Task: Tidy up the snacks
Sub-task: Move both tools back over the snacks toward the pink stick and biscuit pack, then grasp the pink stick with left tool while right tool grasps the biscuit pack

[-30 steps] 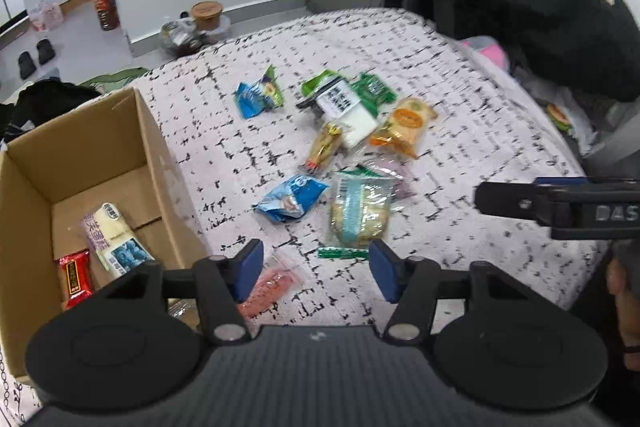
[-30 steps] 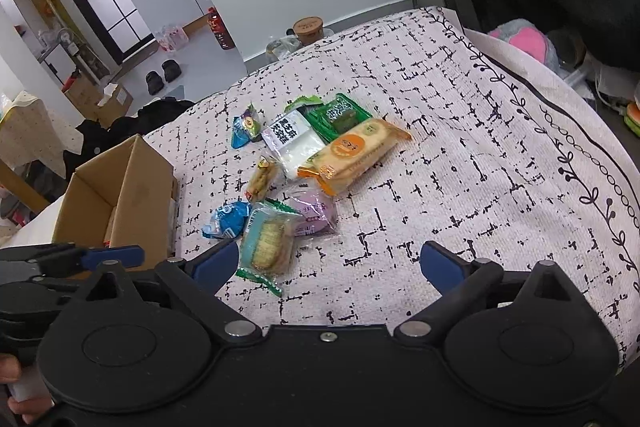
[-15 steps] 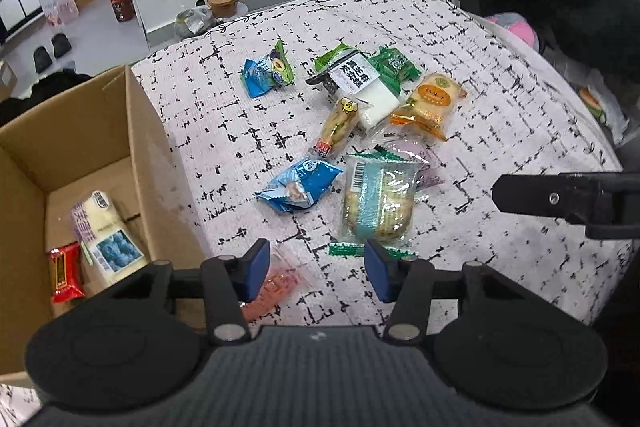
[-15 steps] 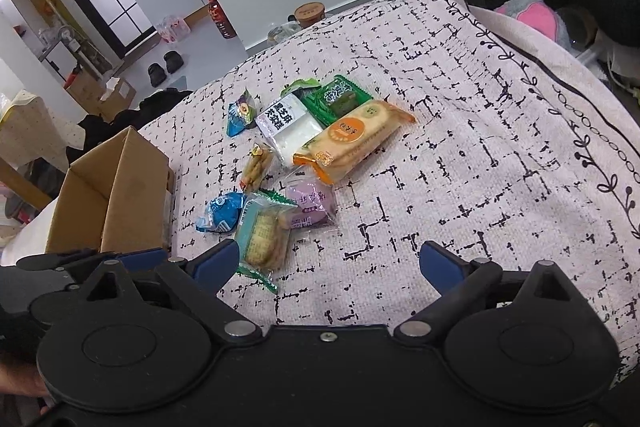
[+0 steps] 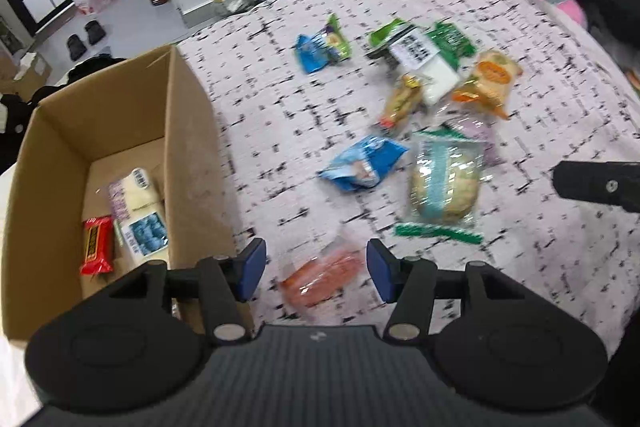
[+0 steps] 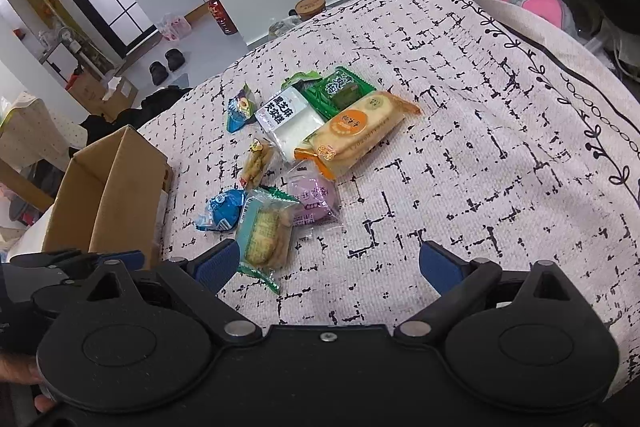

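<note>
Your snacks lie loose on the patterned bed (image 6: 460, 155): an orange pack (image 5: 320, 277) nearest the box (image 5: 192, 147), a blue pouch (image 5: 362, 163), a clear cracker pack (image 5: 444, 183), a purple pack (image 6: 312, 203), a long orange biscuit pack (image 6: 356, 131), white (image 6: 296, 123) and green (image 6: 340, 89) packs. In your box lie a red bar (image 5: 96, 245) and a white pack (image 5: 138, 211).

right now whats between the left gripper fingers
In the left wrist view, a clear packet with a pinkish-orange snack lies on the tablecloth between the open left gripper pads, untouched.
</note>
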Demonstrator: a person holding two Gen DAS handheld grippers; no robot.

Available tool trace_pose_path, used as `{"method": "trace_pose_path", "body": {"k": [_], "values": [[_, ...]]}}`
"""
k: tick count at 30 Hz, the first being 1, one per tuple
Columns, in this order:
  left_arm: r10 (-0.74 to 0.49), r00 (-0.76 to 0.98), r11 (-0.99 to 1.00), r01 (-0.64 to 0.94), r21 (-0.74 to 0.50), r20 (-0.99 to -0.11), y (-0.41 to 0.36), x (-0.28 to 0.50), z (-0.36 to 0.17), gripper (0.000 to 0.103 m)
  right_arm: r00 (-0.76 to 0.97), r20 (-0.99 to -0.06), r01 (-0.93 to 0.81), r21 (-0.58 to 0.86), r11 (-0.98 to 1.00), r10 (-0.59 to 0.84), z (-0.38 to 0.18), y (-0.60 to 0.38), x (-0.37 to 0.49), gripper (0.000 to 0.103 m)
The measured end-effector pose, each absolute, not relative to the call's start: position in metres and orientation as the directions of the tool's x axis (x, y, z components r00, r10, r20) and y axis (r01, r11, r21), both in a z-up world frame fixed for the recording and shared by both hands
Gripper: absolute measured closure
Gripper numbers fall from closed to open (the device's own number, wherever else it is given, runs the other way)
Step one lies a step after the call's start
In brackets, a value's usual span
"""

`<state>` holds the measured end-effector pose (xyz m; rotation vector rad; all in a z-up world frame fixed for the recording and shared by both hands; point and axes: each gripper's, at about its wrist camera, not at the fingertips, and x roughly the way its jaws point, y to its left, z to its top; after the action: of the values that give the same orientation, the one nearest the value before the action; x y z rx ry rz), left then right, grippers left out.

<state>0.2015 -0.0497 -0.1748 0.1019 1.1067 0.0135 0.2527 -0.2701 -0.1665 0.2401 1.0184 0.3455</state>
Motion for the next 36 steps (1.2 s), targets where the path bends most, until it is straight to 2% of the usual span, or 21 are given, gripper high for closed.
{"method": "trace_pose_path", "body": {"k": [8, 12, 16, 22, 26, 28, 31, 32, 33, 36], "values": [[0.070, 0.448, 0.997, -0.003, 0.076, -0.891, -0.049, 0.203, -0.176, 0.044, 0.464, -0.790, -0.173, 0.363, 0.916, 0.401, -0.171, -0.263, 0.253, 0.006], [0.018, 0.450, 1.000, 0.005, 0.023, -0.893, -0.057, 0.204, -0.177, 0.044, 0.464, -0.790, -0.172, 0.362, 0.916, 0.400, -0.171, -0.263, 0.253, 0.006], [0.027, 0.460, 0.998, 0.042, 0.053, -0.887, -0.066, 0.203, -0.181, 0.044, 0.460, -0.797, -0.162, 0.360, 0.919, 0.393, -0.174, -0.265, 0.254, 0.006], [0.075, 0.432, 0.997, -0.001, 0.082, -0.899, -0.054, 0.207, -0.207, 0.045, 0.456, -0.800, -0.158, 0.360, 0.920, 0.391, -0.176, -0.266, 0.255, 0.007], [0.051, 0.438, 0.999, -0.040, 0.037, -0.898, -0.047, 0.205, -0.212, 0.045, 0.453, -0.801, -0.157, 0.360, 0.919, 0.391, -0.177, -0.265, 0.255, 0.007], [0.035, 0.437, 0.999, -0.052, 0.014, -0.899, -0.044, 0.205, -0.211, 0.048, 0.450, -0.803, -0.152, 0.363, 0.919, 0.391, -0.178, -0.264, 0.256, 0.007], [0.009, 0.439, 0.998, -0.066, -0.023, -0.899, -0.042, 0.204, -0.212, 0.060, 0.445, -0.801, -0.153, 0.372, 0.916, 0.400, -0.178, -0.259, 0.256, 0.009], [0.008, 0.442, 0.998, -0.064, -0.023, -0.897, -0.043, 0.204, -0.211, 0.066, 0.445, -0.799, -0.158, 0.374, 0.914, 0.403, -0.178, -0.257, 0.256, 0.011], [0.008, 0.444, 0.998, -0.065, -0.023, -0.896, -0.044, 0.204, -0.210, 0.077, 0.445, -0.798, -0.161, 0.375, 0.913, 0.406, -0.179, -0.254, 0.257, 0.013], [-0.015, 0.445, 0.995, -0.086, -0.059, -0.896, -0.040, 0.204, -0.208, 0.081, 0.438, -0.800, -0.157, 0.381, 0.911, 0.410, -0.182, -0.246, 0.258, 0.019]]}}
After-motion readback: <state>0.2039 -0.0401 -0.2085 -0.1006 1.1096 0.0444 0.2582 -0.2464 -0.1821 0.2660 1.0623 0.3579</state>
